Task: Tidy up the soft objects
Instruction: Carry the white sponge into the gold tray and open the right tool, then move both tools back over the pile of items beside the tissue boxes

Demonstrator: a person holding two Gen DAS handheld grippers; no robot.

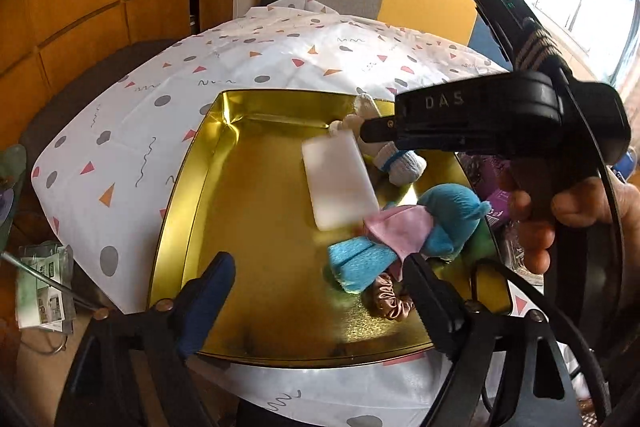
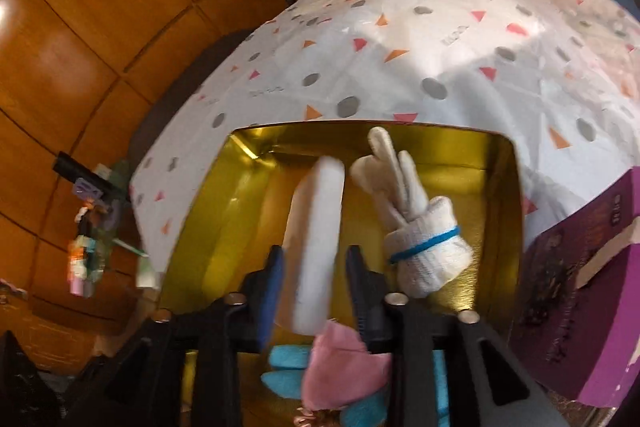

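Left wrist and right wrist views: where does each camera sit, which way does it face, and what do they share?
Left wrist: on the left gripper, angled down at the gold tray; its open fingers, the right gripper and a hand show.
Right wrist: on the right gripper, looking down into the tray; its fingers flank the white sponge.
Shared: tray, sponge, rolled gloves, patterned tablecloth.

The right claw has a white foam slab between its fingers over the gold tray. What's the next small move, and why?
Probably draw the right claw straight back and up. The white rectangular foam slab looks already down in the shiny gold metal tray, and the pads seem to stand clear of it, so nothing is left to hold.
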